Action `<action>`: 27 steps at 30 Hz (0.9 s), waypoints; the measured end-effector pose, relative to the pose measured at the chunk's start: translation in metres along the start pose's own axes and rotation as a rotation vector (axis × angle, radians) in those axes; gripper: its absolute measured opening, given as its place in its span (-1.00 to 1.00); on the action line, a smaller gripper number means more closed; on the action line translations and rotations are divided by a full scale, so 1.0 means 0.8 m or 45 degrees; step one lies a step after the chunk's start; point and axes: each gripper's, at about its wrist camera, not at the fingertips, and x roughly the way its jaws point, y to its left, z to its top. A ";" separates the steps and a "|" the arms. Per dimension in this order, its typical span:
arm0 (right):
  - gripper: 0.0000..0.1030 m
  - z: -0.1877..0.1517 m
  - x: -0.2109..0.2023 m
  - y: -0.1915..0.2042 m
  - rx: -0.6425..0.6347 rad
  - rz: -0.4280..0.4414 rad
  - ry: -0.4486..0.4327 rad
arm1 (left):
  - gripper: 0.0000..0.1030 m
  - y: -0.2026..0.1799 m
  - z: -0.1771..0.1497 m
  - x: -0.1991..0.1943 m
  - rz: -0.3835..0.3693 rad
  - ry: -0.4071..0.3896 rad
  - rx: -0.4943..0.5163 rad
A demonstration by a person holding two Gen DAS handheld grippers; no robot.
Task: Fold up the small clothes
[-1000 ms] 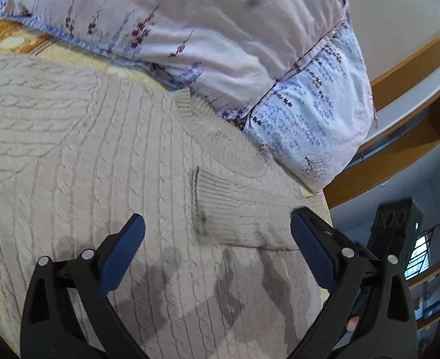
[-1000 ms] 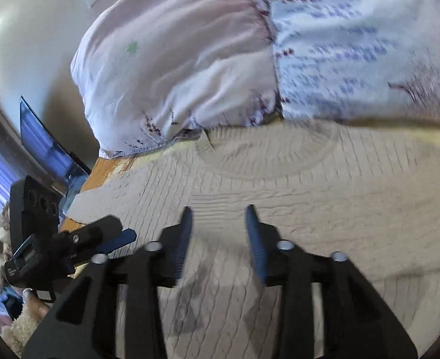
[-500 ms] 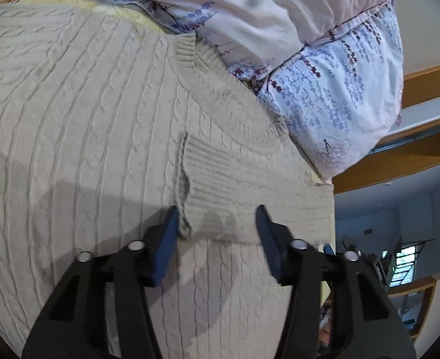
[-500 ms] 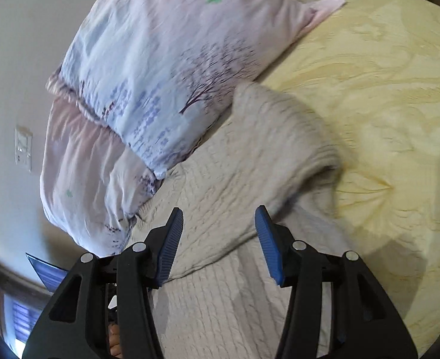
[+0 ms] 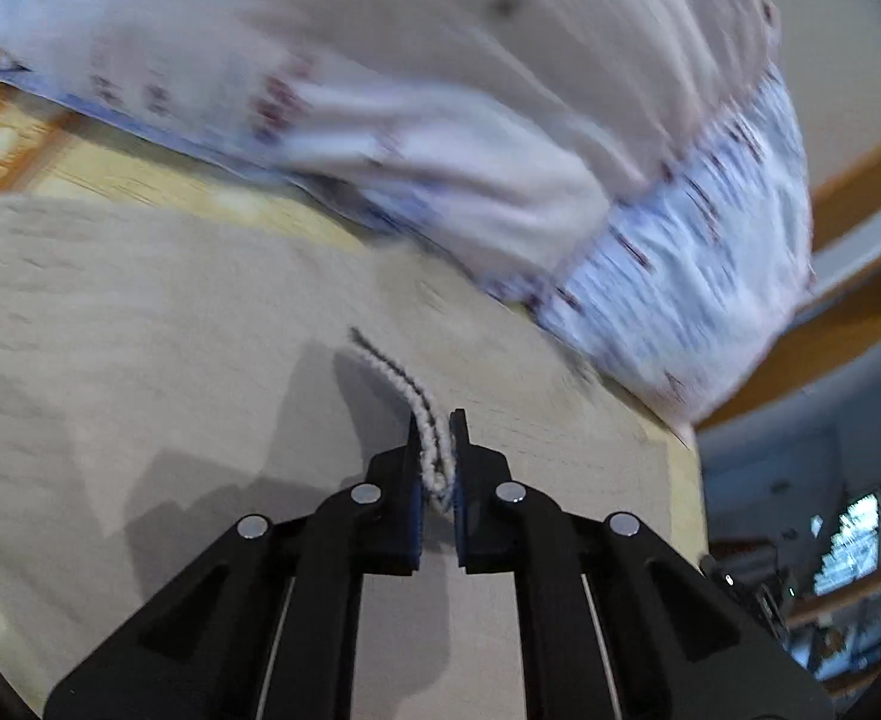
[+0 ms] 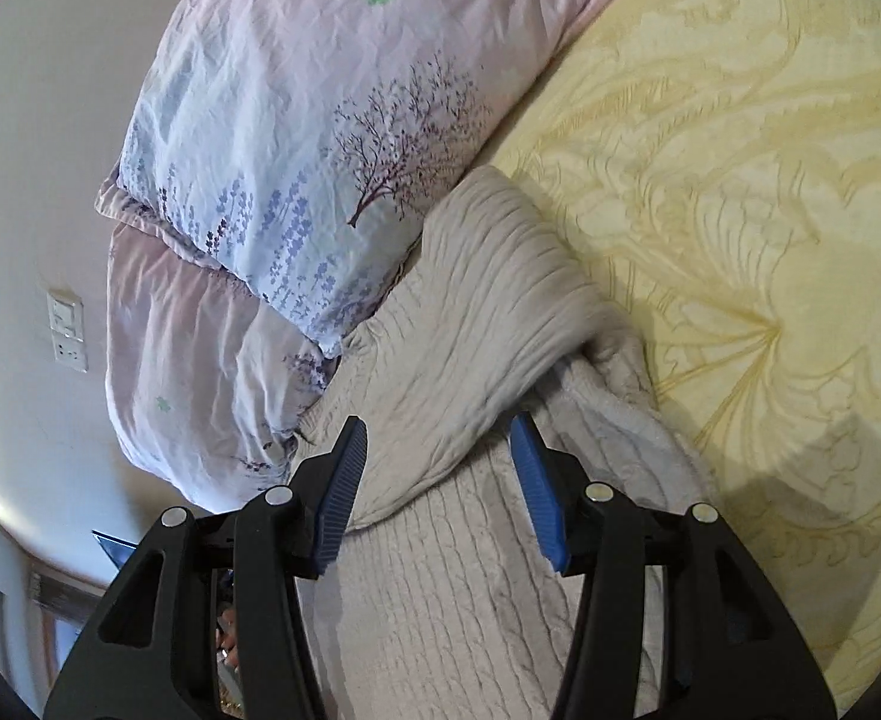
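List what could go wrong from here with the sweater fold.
1. The left tool is shut on only the thin ribbed cuff of the beige cable-knit sweater; the loose knit may slip out or stretch.
2. The right tool hangs open over the folded sleeve, so nothing pins that side and it could drag.
3. The floral pillows touch the sweater's top edge and may snag the fold.
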 end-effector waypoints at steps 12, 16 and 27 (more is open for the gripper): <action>-0.52 0.010 0.031 -0.005 0.016 -0.153 -0.097 | -0.83 0.035 -0.009 0.015 0.083 0.083 -0.004; -0.86 0.004 0.019 -0.006 -0.023 -0.225 -0.224 | -0.77 0.032 -0.019 0.013 0.103 0.085 0.029; -0.57 -0.005 0.008 -0.007 -0.042 -0.363 -0.242 | -0.22 0.055 -0.039 -0.059 0.060 0.000 -0.004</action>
